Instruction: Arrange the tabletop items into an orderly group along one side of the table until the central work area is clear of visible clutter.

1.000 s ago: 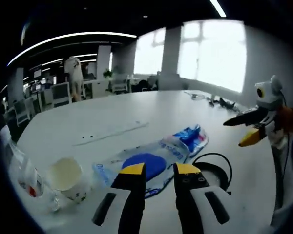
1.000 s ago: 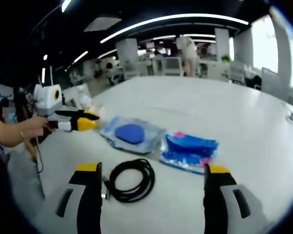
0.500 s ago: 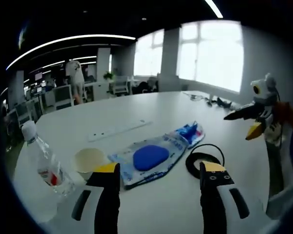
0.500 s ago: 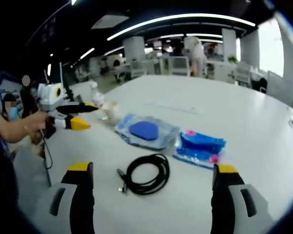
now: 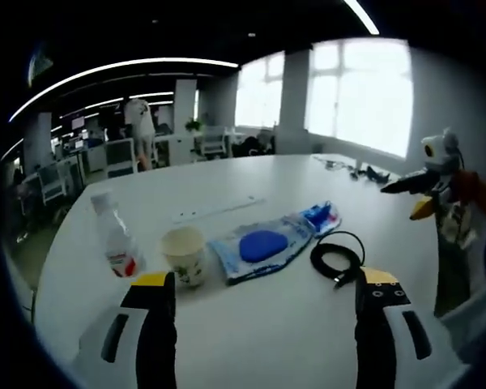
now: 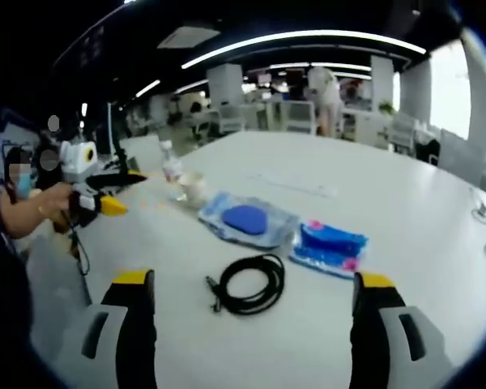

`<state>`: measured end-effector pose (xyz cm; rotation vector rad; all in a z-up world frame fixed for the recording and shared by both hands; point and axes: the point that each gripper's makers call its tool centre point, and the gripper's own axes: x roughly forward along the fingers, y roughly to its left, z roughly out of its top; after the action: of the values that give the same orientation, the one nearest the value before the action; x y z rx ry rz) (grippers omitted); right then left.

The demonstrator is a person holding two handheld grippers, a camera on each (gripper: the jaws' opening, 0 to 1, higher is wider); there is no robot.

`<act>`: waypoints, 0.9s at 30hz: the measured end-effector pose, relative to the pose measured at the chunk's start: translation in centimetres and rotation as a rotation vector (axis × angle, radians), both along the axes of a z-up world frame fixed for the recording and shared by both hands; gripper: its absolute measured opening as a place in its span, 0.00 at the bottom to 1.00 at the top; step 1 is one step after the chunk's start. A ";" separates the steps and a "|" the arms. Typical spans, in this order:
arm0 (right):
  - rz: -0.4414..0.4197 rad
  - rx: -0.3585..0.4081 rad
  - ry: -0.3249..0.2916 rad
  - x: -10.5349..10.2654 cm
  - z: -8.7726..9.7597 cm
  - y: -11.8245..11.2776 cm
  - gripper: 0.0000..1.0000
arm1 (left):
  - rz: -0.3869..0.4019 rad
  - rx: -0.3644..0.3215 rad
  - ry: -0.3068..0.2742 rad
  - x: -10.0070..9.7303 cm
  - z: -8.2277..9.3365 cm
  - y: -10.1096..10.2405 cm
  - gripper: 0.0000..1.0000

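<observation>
Clear plastic bottle (image 5: 116, 240), paper cup (image 5: 184, 254), glossy table (image 5: 251, 324)

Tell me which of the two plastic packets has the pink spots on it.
The smaller bright-blue packet, lying away from the paper cup. It has pink spots at its corners, whereas the clear packet next to it, nearer the cup, holds a dark blue oval.

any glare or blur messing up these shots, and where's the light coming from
Left gripper view: the bright windows are blown out, washing out the white table; ceiling strips curve from fisheye distortion. Right gripper view: softer overall, the clear plastic bottle and paper cup are blurry, the black coiled cable reads clearly.
</observation>
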<state>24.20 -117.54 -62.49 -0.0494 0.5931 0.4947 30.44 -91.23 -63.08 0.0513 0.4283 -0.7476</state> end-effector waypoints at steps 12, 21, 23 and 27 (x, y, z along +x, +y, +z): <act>-0.024 -0.004 -0.003 -2.3 0.1 -0.9 1.00 | 0.070 0.044 0.022 -2.0 0.0 3.9 1.00; -0.051 -0.003 0.001 -4.2 -0.1 -1.5 1.00 | 0.091 0.079 0.019 -3.7 0.1 6.3 1.00; -0.054 -0.005 -0.006 -4.5 0.0 -1.6 1.00 | 0.096 0.090 0.014 -4.0 0.1 6.7 1.00; -0.063 -0.007 -0.022 -5.2 0.3 -1.7 1.00 | 0.104 0.096 0.015 -4.7 0.1 7.4 1.00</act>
<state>19.04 -119.27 -62.22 -0.0428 0.5733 0.4299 25.76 -83.82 -63.03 0.1127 0.4775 -0.6246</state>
